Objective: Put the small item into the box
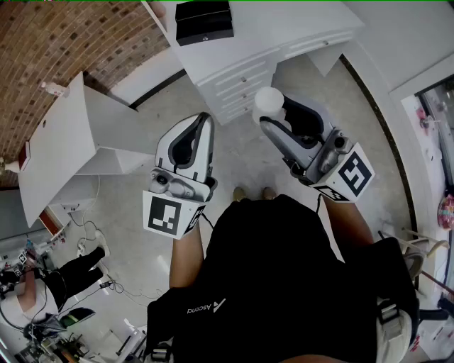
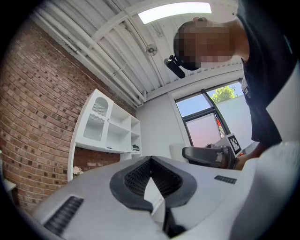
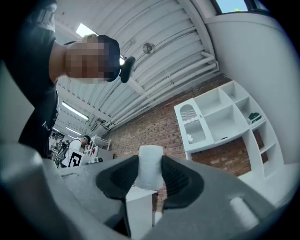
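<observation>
My right gripper point(image 1: 272, 117) is shut on a small white cylinder-shaped item point(image 1: 269, 101), held upright in front of my chest. In the right gripper view the item point(image 3: 150, 167) stands squeezed between the two dark pads point(image 3: 123, 178), its top poking above them. My left gripper point(image 1: 203, 122) is beside it on the left, shut with its tips touching and nothing in them; the left gripper view shows the pads point(image 2: 136, 180) meeting at the tip. A black box point(image 1: 204, 21) lies on the white cabinet top far ahead of both grippers.
A white drawer cabinet point(image 1: 245, 67) stands ahead, and a white table point(image 1: 60, 152) at the left by the brick wall. A white shelf unit point(image 3: 220, 117) hangs on that wall. Another person point(image 1: 78, 269) sits at the lower left amid cables.
</observation>
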`<state>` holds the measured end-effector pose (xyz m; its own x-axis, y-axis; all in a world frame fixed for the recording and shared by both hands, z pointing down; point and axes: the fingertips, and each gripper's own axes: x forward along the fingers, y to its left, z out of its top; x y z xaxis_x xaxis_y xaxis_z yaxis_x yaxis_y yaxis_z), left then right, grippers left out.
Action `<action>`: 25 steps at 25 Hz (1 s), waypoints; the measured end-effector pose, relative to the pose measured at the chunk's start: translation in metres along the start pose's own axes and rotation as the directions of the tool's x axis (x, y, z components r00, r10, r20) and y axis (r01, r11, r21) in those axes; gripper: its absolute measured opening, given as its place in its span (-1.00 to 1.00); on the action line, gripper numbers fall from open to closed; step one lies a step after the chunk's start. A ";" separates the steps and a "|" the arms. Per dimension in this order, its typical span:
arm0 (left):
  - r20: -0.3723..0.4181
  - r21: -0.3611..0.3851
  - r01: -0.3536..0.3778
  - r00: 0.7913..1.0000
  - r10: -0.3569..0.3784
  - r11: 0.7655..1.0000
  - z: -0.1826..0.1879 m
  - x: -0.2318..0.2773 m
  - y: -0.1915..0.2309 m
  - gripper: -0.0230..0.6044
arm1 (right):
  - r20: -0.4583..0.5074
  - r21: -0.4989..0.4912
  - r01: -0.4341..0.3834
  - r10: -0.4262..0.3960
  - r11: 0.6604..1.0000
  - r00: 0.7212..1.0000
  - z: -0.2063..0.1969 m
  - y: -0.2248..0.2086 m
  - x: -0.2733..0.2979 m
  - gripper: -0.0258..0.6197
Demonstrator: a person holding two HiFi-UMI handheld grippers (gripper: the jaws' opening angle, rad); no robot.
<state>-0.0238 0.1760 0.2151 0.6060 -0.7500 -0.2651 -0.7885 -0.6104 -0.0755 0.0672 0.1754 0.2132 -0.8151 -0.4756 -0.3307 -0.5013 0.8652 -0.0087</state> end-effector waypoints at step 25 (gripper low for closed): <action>0.024 -0.034 0.006 1.000 -0.005 0.999 -0.019 -0.024 0.105 -0.93 | -0.038 -0.037 0.091 -0.093 0.995 0.995 -0.039 -0.017 0.075 -0.43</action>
<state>-0.1196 0.1252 0.2319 0.6073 -0.7407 -0.2873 -0.7809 -0.6230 -0.0446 0.0029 0.1190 0.2250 -0.7756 -0.5595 -0.2923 -0.5841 0.8117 -0.0039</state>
